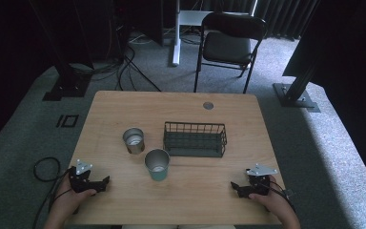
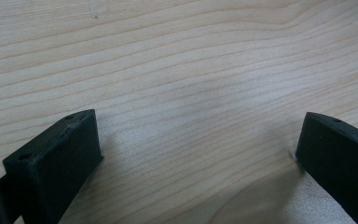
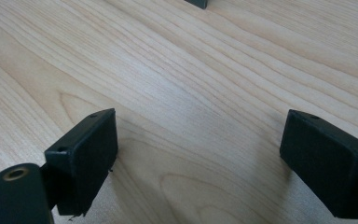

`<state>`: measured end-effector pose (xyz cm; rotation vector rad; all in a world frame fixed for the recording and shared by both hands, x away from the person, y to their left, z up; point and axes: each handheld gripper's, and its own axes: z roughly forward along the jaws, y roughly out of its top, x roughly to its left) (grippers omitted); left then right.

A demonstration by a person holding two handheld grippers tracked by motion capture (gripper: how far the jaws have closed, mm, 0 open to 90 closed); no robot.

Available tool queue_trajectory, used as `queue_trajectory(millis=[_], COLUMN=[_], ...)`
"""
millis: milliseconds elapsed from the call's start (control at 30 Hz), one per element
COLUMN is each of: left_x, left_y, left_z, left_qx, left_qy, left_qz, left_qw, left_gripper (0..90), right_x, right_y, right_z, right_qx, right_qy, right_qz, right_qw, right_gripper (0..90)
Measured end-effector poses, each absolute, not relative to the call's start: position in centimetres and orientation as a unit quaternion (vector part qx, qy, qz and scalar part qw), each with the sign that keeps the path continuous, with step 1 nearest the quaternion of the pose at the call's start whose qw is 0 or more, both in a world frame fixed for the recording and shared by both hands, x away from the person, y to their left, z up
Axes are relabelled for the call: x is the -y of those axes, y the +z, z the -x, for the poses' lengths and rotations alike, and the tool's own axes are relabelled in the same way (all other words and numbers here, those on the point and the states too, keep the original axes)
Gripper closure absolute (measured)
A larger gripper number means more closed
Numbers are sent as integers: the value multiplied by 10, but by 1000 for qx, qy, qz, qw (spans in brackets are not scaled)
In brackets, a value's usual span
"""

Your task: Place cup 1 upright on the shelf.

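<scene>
Two metal cups stand mid-table: a silver cup [image 1: 133,140] and, nearer me, a teal-sided cup [image 1: 157,164]. To their right sits a dark wire basket [image 1: 195,139]. My left gripper [image 1: 106,182] rests low at the front left of the wooden table [image 1: 190,191], held in a hand, jaws pointing right toward the teal cup. My right gripper [image 1: 233,186] rests at the front right, jaws pointing left. In the left gripper view the left gripper [image 2: 198,149] is open over bare wood. In the right gripper view the right gripper [image 3: 200,154] is open too, nothing between its jaws.
A black folding chair [image 1: 228,43] stands beyond the far table edge, with a white desk leg [image 1: 176,38] beside it. Cables [image 1: 124,67] trail on the grey carpet at the left. A round grommet [image 1: 208,105] sits near the table's far edge.
</scene>
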<state>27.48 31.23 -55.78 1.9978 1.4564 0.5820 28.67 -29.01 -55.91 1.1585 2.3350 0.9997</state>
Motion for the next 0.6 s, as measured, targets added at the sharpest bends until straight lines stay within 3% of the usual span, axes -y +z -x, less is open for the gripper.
queue_trajectory(millis=[600], left_x=[-312], left_y=[-558], left_z=[-275], left_qx=[-548], left_qy=[219], left_qz=[-751], left_qw=[296], left_gripper=[4], right_x=[287], right_y=[-558], right_z=[-289], right_qx=[-822], right_qy=[349], right_qz=[-415], right_qw=[176], right_gripper=[111])
